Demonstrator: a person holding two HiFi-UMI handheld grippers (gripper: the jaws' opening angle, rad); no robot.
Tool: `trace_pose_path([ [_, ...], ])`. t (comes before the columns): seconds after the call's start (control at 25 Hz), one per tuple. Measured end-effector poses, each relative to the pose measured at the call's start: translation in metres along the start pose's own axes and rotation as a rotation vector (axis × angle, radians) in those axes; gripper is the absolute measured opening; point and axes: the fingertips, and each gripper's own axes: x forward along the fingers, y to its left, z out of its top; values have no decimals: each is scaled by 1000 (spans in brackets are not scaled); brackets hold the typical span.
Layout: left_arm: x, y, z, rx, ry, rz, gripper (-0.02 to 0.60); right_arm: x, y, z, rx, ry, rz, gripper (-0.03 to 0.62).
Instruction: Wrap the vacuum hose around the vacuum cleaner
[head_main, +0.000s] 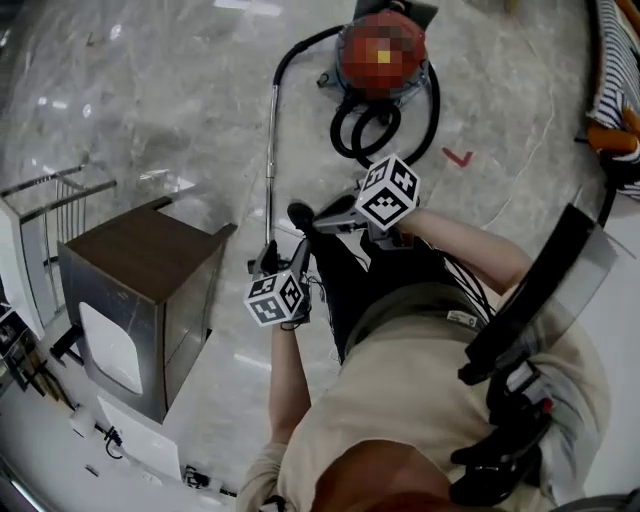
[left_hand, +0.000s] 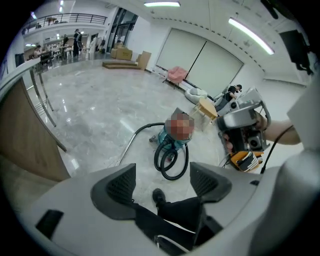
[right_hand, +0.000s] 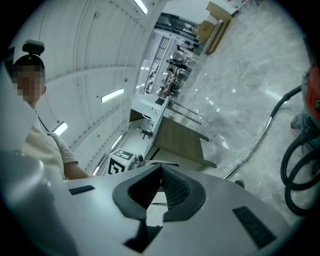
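1. While the person stands well back, the left gripper (left_hand: 162, 176) hangs with its jaws wide apart and empty, and the right gripper (right_hand: 161, 187) is pinched closed on nothing
2. Beyond their feet, the metal wand (head_main: 272, 150) lies on the floor
3. Farthest off, the vacuum hose (head_main: 336, 128) loops loosely beside the vacuum cleaner (head_main: 382, 50), not around it; a hard tug could probably roll the canister

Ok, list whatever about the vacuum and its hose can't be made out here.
- vacuum cleaner: its top is covered by a mosaic patch in the head view and the left gripper view.
- hose: in the right gripper view its loops are cut off by the right edge.
- wand: in the head view its lower end is hidden behind the left gripper.
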Motion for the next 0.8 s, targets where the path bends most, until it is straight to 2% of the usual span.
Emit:
trace_pose_path([
  [0.16,-50,-26,23,-14,-86,22,345,7,51,10,-58,45,55,6],
  [0.28,-82,-36,32,7,-126,25,345,16,81,12,-64,60,78,6],
  [0.4,-115,-32,41,40,-177,29,345,33,104,14,-92,85,78,6],
  [0.52,-143,-20,44,40,-234,6,334,52,122,14,-118,96,62,6],
  [0.56,-152,-16,44,33,-253,-9,302,60,128,14,-124,97,55,6],
  [0.6,-160,-12,45,29,-269,-29,246,67,133,14,-129,96,51,6],
  [0.68,-173,-9,51,49,-298,-68,180,79,146,16,-135,89,47,6],
  [0.72,-178,-8,57,79,-312,-76,124,83,152,17,-142,86,43,6],
  [0.76,-182,-9,62,121,-324,-73,41,86,158,17,-151,83,38,6],
  [0.8,-186,-9,66,170,-333,-66,5,89,163,17,-161,82,32,6],
])
